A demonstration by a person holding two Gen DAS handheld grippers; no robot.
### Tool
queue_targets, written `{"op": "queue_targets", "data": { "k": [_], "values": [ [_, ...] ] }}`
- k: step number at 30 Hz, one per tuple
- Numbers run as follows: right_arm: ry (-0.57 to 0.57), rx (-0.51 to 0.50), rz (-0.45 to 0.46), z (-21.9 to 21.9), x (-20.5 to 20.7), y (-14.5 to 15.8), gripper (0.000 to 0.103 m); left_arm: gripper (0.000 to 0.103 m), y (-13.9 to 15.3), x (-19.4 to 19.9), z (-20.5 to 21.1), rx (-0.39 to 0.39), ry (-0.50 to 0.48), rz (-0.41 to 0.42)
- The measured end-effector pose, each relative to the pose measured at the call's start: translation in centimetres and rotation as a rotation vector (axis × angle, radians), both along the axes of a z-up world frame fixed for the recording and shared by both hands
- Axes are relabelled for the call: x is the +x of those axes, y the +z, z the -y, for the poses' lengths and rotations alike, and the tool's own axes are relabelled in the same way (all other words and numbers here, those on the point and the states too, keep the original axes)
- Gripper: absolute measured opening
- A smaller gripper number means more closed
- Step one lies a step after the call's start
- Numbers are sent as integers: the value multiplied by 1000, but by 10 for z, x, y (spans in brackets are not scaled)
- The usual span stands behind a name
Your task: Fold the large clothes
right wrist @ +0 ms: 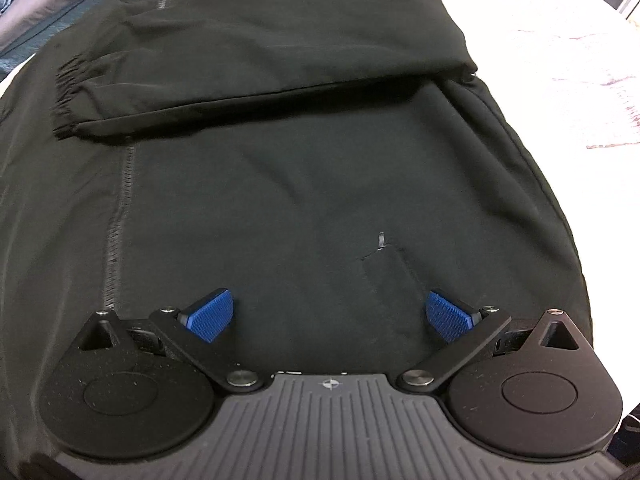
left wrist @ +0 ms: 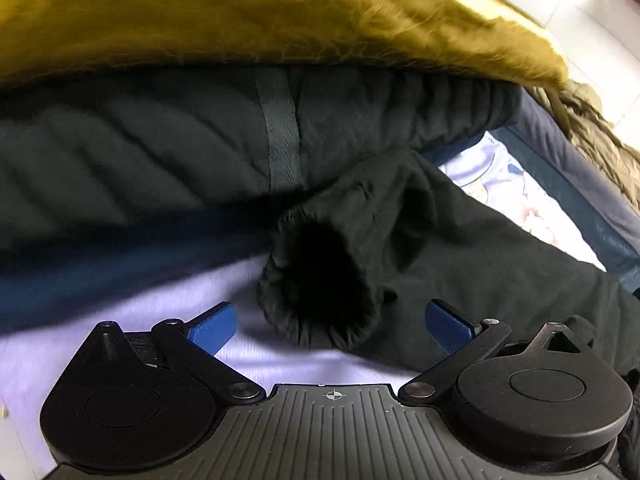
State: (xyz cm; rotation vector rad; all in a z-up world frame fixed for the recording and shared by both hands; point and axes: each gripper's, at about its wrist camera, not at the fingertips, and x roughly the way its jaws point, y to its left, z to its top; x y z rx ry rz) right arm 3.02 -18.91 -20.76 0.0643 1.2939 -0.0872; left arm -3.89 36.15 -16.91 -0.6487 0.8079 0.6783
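Note:
A black jacket (right wrist: 300, 184) lies flat on the bed, front up, with its zip (right wrist: 118, 216) running down the left. One sleeve (right wrist: 256, 64) is folded across the chest, its ribbed cuff (right wrist: 66, 92) at the left. My right gripper (right wrist: 330, 316) is open and empty just above the jacket's lower front. In the left wrist view the other sleeve (left wrist: 460, 240) lies on the lilac sheet with its open ribbed cuff (left wrist: 320, 288) facing me. My left gripper (left wrist: 330, 324) is open and empty, its blue pads (left wrist: 214, 326) on either side of that cuff, close in front of it.
A mustard fur-like garment (left wrist: 280, 16) lies over a dark quilted coat (left wrist: 160, 140) behind the cuff. A navy padded edge (left wrist: 592, 196) borders the floral sheet (left wrist: 516, 192). A tiled floor (left wrist: 580, 12) lies beyond. A pale bedspread (right wrist: 560, 60) lies to the jacket's right.

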Motion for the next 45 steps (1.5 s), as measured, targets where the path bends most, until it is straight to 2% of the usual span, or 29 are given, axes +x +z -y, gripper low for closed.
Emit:
{"op": "queue_targets", "data": {
  "k": [6,11,12,13,17,23,26,28,31,34,37,41,44,45],
  "values": [
    [6,-14,10,-3,3,4,101,103,-3,15,-10,-22,-56,82],
    [5,-27,-1,-22,-7,13,98,103,-5,23,-3,-20,-91,55],
    [4,-24,-2,-24,-7,16,98,100,-4,23,0,-23,-99,47],
    [3,-20,-1,-23,-5,15,98,87,-2,23,3,-20,-105,31],
    [2,-2,4,-21,-2,13,96,86,12,26,12,-17,-124,32],
    [1,34,-8,-16,4,8,94,72,45,43,38,-39,-159,107],
    [-7,53,-7,-12,8,7,94,68,70,65,63,-37,-252,156],
    [-16,72,-3,-9,11,8,94,68,85,84,83,-88,-322,204],
    [-21,104,5,-4,15,10,94,67,99,113,123,-235,-428,275],
    [-39,133,17,1,17,12,94,67,109,150,171,-272,-559,281],
    [-67,153,24,5,16,12,94,67,115,187,217,-309,-637,307],
    [-102,172,26,17,11,14,94,66,117,239,276,-296,-752,296],
    [-137,181,32,28,5,15,94,68,106,256,321,-277,-828,226],
    [-147,182,30,31,4,14,94,71,99,261,334,-274,-861,186]
  ]
}}
